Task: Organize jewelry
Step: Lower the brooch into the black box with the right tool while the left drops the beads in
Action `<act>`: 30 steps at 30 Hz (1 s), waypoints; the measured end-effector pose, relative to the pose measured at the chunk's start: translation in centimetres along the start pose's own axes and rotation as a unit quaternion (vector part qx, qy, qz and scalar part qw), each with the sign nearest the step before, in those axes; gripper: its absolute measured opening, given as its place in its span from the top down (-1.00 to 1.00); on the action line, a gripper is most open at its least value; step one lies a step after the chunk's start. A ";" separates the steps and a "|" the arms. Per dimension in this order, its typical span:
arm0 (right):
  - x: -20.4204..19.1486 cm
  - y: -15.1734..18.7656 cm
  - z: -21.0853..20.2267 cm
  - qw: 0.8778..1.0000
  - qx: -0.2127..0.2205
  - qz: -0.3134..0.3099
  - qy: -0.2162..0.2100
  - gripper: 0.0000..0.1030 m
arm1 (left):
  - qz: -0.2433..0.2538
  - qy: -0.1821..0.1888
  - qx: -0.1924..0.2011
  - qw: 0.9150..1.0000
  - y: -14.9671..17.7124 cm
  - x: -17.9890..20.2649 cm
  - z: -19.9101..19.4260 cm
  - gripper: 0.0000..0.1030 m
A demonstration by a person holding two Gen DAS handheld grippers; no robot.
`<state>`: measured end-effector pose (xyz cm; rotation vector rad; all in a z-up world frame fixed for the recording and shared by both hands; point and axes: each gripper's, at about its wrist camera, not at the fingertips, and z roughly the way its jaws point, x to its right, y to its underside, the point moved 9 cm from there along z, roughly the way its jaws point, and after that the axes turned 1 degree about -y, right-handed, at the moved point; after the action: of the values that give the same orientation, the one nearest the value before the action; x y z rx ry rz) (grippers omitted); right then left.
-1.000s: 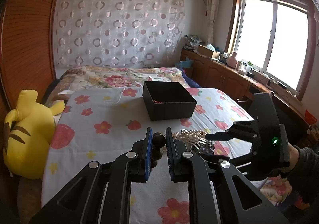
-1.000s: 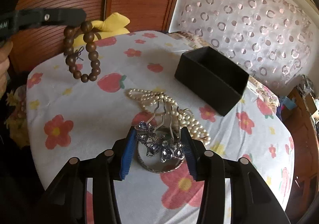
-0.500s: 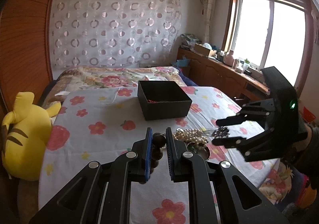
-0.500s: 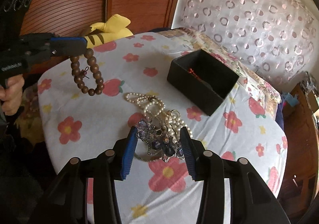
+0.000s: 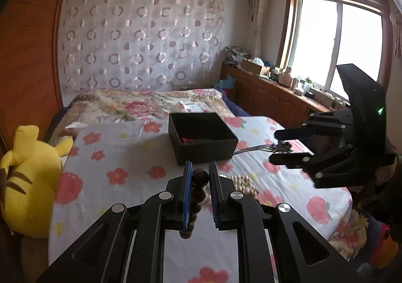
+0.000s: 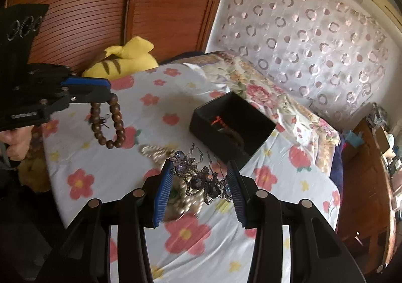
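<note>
right wrist view shows the right claw (image 6: 199,182) pinching a jewelled hair comb (image 6: 201,178) between its blue pads, lifted off the flowered cloth of the counter (image 6: 155,112), prongs aimed toward the open black box (image 6: 232,127). the left claw (image 6: 110,94) is pressed together on a wooden bead bracelet (image 6: 108,123), which dangles in the air over the near left part of the counter. from the left wrist view the same bracelet (image 5: 198,192) hangs between the claw's pads (image 5: 187,192), and the box (image 5: 202,138) sits toward the far edge.

something red and something dark already lie inside the box, so a start seems made. both lifted pieces still have to go in, i'd say. a heap of pearl strands (image 6: 153,152) lies on the cloth just beside the comb, along with what may be a bangle, too blurred to be sure. i'd guess we're around halfway.
</note>
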<state>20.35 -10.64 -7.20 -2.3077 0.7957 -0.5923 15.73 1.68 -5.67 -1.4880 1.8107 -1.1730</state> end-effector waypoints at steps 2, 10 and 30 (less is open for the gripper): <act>0.8 -0.7 0.6 1.000 0.005 0.005 0.005 0.10 | 0.001 0.001 0.007 1.000 -1.2 0.0 0.2 0.76; 5.5 -3.5 5.2 0.998 0.015 0.048 0.025 0.10 | 0.009 -0.009 0.024 1.000 -5.6 -0.8 1.9 0.76; 9.3 -4.3 13.4 0.993 0.025 0.117 -0.017 -0.29 | 0.019 -0.022 0.003 1.000 -9.9 -3.0 8.2 0.76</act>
<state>36.50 -8.67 -11.86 -2.1344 1.0059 -0.4621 28.27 1.91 -1.61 -1.4589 1.7972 -1.1161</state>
